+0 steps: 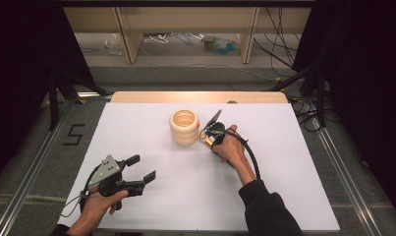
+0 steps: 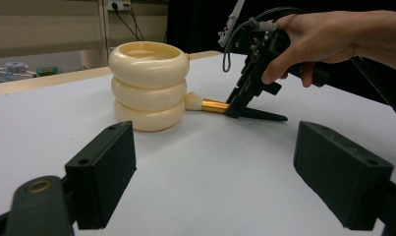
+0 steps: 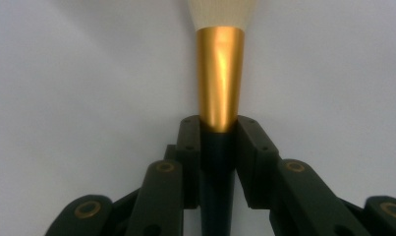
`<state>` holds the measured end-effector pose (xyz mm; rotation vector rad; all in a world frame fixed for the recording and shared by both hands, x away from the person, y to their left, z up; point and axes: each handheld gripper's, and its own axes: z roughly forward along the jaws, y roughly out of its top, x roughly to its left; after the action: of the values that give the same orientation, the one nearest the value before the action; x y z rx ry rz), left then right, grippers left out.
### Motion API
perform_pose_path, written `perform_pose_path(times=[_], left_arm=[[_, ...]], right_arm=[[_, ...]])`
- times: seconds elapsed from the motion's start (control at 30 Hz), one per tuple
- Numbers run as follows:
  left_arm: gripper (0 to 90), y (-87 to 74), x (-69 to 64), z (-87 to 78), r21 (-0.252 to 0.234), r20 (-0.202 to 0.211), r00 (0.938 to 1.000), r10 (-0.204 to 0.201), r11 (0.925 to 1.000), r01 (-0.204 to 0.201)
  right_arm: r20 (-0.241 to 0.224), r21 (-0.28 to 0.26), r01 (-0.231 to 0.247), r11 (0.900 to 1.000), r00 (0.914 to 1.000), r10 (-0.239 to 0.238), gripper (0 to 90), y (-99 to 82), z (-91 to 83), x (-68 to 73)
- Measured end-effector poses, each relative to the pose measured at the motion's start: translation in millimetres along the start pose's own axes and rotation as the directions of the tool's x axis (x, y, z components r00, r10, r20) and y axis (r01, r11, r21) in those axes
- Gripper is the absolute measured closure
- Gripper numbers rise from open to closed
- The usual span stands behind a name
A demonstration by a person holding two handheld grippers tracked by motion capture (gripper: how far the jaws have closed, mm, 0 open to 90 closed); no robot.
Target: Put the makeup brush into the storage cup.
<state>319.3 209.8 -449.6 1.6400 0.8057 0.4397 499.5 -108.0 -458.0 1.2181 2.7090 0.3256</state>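
Note:
A cream holder (image 1: pixel 184 127) made of three stacked rings stands open-topped at the table's middle back; the left gripper view has the holder (image 2: pixel 149 86) too. A brush (image 2: pixel 212 105) with cream bristles, a gold ferrule and a black handle lies nearly level just right of it, bristles touching its side. My right gripper (image 1: pixel 209 139) is shut on the brush (image 3: pixel 220 73) where ferrule meets handle, jaws pressed on both sides (image 3: pixel 219 130). My left gripper (image 1: pixel 144 167) rests at the near left, open with nothing between its pads (image 2: pixel 215 172), facing the holder.
A white sheet (image 1: pixel 284 196) covers the table, with a wooden strip (image 1: pixel 198 97) at its far edge. Metal rails (image 1: pixel 345 172) run along both sides. Beyond the table are wooden shelf legs (image 1: pixel 128 37) and loose cables on the floor.

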Motion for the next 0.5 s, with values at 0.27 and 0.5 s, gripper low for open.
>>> perform_pose_path(times=[0.27,0.5], left_arm=[[16.1,0.0,0.3,0.2,-0.004,-0.001,1.0000,-0.006,1.0000,0.006],[16.1,-0.3,1.3,0.3,-0.001,-0.004,0.9999,-0.013,0.9999,0.013]], right_arm=[[0.003,0.006,0.027,0.9996,0.9996,-0.027,73.9,2.2,0.3,1.0],[-0.010,-0.012,0.042,0.9990,0.9990,-0.043,74.1,-0.1,-1.1,-1.4]])
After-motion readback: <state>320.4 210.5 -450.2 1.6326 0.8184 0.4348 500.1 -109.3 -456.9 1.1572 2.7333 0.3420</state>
